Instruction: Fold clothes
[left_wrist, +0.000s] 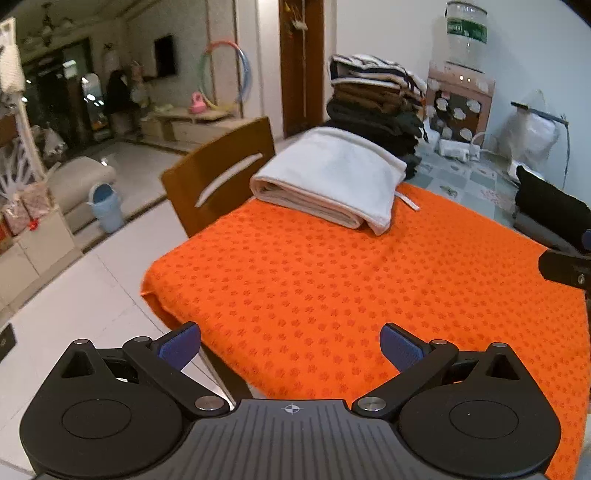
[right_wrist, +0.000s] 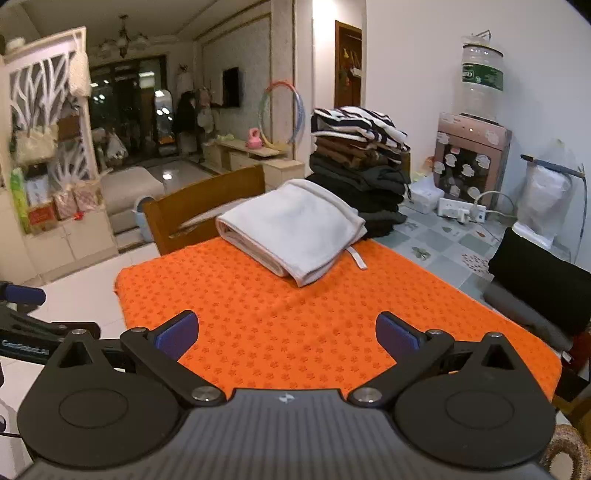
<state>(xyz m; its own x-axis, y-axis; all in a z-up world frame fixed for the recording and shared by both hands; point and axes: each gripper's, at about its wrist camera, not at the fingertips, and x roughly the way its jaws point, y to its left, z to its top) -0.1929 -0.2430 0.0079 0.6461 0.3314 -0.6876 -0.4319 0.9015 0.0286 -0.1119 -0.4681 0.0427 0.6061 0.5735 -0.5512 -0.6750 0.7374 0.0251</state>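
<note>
A folded white garment (left_wrist: 328, 181) (right_wrist: 291, 225) lies at the far edge of the orange mat (left_wrist: 351, 280) (right_wrist: 295, 325), a white strap sticking out on its right. Behind it stands a stack of folded clothes (left_wrist: 376, 103) (right_wrist: 358, 162), striped on top, brown and dark below. My left gripper (left_wrist: 290, 345) hovers open over the mat's near edge, nothing between its blue pads. My right gripper (right_wrist: 286, 336) is open too, held over the near part of the mat, well short of the white garment. The left gripper's side shows at the left edge of the right wrist view.
A wooden chair (left_wrist: 221, 173) (right_wrist: 207, 206) stands at the table's far left. A dark garment (left_wrist: 550, 206) (right_wrist: 539, 266) lies on the right. A water dispenser (left_wrist: 461, 74) (right_wrist: 476, 147), a power strip (right_wrist: 461, 212) and a plastic bag (right_wrist: 546, 199) sit at the back right on the patterned tablecloth.
</note>
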